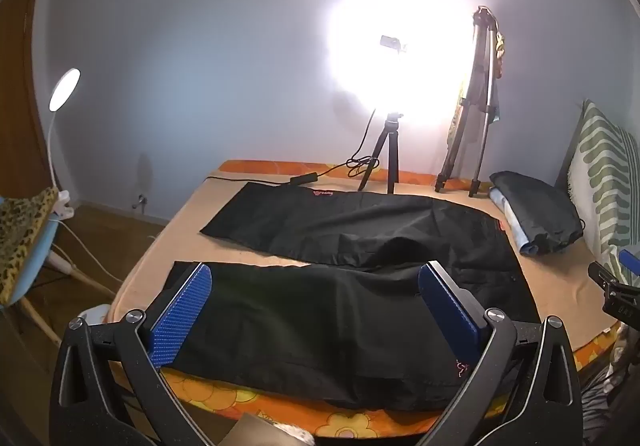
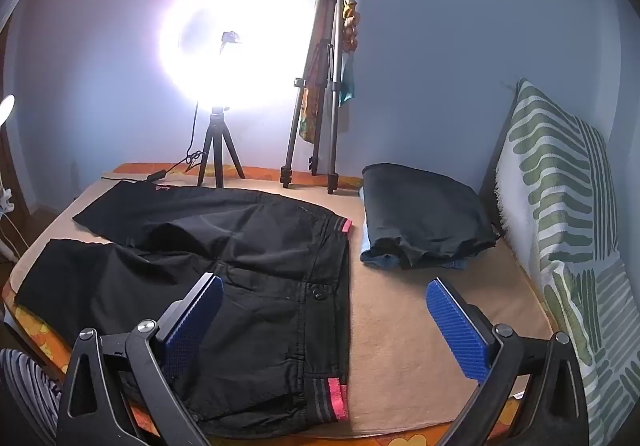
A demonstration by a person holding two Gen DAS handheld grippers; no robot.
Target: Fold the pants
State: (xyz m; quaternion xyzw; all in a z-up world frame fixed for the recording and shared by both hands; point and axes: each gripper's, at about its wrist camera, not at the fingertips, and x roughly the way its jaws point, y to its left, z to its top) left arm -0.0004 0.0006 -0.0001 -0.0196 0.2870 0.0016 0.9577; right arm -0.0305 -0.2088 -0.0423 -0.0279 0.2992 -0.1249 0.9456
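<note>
A pair of black, thin-fabric pants (image 2: pixel 224 246) lies spread flat on a bed covered by a beige blanket (image 2: pixel 400 326) over an orange flower-patterned sheet (image 1: pixel 224 394), the two legs stretching to the left and the waistband, with its pink-and-grey striped elastic ends, lying to the right. The left claw (image 1: pixel 314 288) hangs above the nearer leg with its blue ribbed pads (image 1: pixel 184 310) spread wide and nothing between them but the cloth below, which they do not press. The right claw (image 2: pixel 324 310) stands equally wide over the waistband edge, one pad above the black fabric and the other above bare blanket, gripping nothing. To the right of the pants, near the waistband, sits a folded stack of dark and light-blue garments (image 2: pixel 420 214), just before a green-and-white patterned pillow (image 2: pixel 560 206) leaning upright. At the far edge of the bed a glaring ring light on a small black tripod (image 2: pixel 218 150) stands beside a taller grey tripod (image 2: pixel 324 86) draped with coloured cloth.
</note>
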